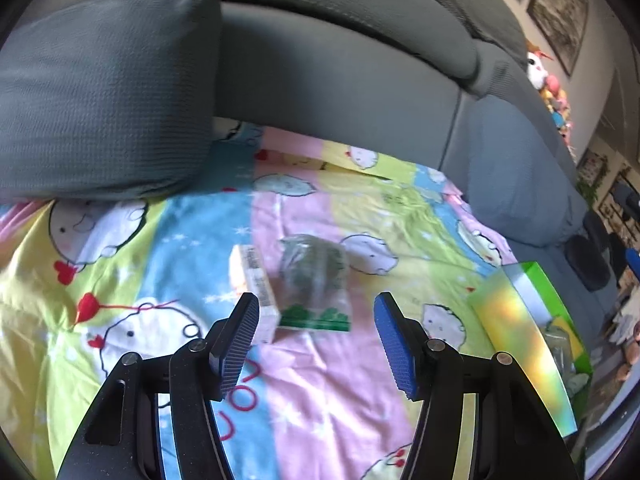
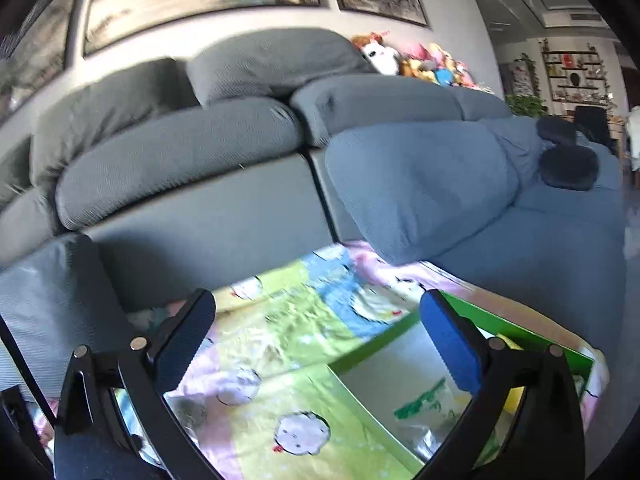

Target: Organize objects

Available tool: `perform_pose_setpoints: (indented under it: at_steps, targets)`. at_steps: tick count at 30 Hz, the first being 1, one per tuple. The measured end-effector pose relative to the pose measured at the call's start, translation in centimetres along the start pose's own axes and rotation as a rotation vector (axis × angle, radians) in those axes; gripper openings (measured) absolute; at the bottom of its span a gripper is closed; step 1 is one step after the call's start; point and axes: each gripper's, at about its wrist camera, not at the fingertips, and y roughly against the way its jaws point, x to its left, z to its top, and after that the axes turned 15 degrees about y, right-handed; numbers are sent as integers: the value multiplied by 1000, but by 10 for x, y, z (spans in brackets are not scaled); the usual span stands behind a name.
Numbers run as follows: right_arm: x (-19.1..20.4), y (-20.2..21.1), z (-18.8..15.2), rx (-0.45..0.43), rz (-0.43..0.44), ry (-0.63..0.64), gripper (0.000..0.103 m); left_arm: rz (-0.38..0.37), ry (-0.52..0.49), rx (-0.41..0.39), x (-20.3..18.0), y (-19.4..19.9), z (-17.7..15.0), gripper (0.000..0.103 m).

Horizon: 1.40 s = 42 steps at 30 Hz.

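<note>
Left gripper (image 1: 316,312) hangs with jaws spread wide and nothing between them, over the cartoon sheet (image 1: 192,240) on the sofa (image 1: 340,92). Just past its tips lie a clear bag (image 1: 314,280) of greenish contents and, touching it at 9 o'clock, a small white box (image 1: 256,284). At 3 o'clock sits a green bin (image 1: 520,312). Right gripper (image 2: 316,328), also spread and empty, hovers over that bin (image 2: 516,332), with a packet (image 2: 424,412) inside it at 5 o'clock
</note>
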Motion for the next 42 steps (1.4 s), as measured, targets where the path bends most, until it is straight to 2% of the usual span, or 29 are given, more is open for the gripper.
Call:
perform_pose_setpoints:
  at_steps: [5,8,9,12,14,17,21,25,27,29,34,38,42]
  targets:
    - [24,6,-2,-42,-33,103,102,-10,47,13,12,1,2,61]
    - [28,7,-6,-54,-8,111,102,13,42,10,15,1,2,61]
    - [28,5,-7,-46,25,99,102,15,45,13,17,1,2,61]
    - [25,-9,-12,18,204,18,102,20,61,20,21,-1,5,61]
    - [26,-15,-14,53,257,-12,102,28,77,24,26,-2,7,61]
    - [37,-23,-18,93,338,6,102,43,102,32,34,-4,10,61]
    - [54,-37,-25,183,528,-12,102,76,155,54,50,-9,14,61]
    - [78,-53,-39,292,653,-41,102,107,218,78,67,-14,18,61]
    - [93,-58,-44,330,699,-30,98,86,261,96,76,-17,20,61]
    - [112,-62,-48,367,745,-9,82,65,301,108,84,-19,22,61]
    - [147,-85,-50,519,846,-9,66,23,373,159,96,-32,22,61]
    - [183,-104,-59,623,825,82,48,88,371,188,101,-38,22,61]
    - [216,-121,-70,691,845,123,49,154,390,165,113,-31,25,61]
